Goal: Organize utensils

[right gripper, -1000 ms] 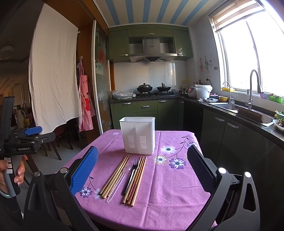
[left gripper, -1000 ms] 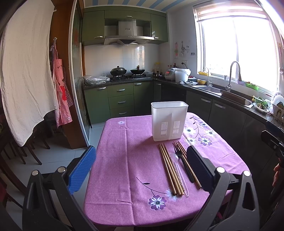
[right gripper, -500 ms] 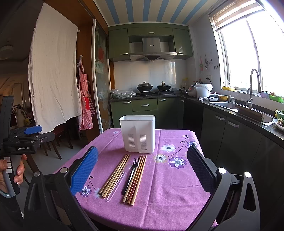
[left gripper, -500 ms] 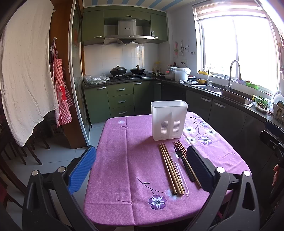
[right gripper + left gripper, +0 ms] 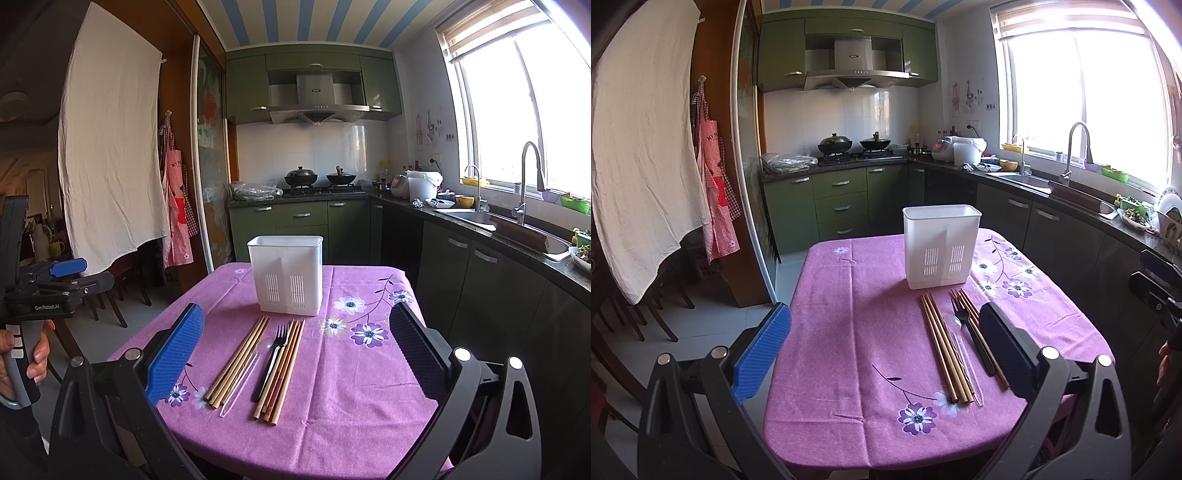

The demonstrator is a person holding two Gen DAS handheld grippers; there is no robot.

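Left gripper [image 5: 882, 343] spread wide, pinching nothing, held above the near edge of the table [image 5: 849, 332]; right gripper [image 5: 295, 349] likewise spread and bare. Blue ribbed pad on one finger [image 5: 762, 352], dark ribbed pad on the other, both on black plastic frames. Between the right fingers, all utensils in plain sight: pale chopsticks [image 5: 238, 362], clear spoon [image 5: 243, 376], black fork [image 5: 271, 354], brown chopsticks [image 5: 284, 369], lying side by side just in front of the caddy [image 5: 285, 275]. From the left wrist, fork [image 5: 971, 339] and brown chopsticks [image 5: 979, 332] partly hidden behind the dark pad; pale chopsticks [image 5: 943, 350] and spoon [image 5: 960, 354] fully seen. Only in the right view: the hand [image 5: 22, 362] gripping the left gripper's handle, well left of the caddy. Caddy white, boxy, upright, slotted low on its front, with a divider inside. Purple floral cloth, faintly creased, bare left of the caddy and draped over rounded table corners.
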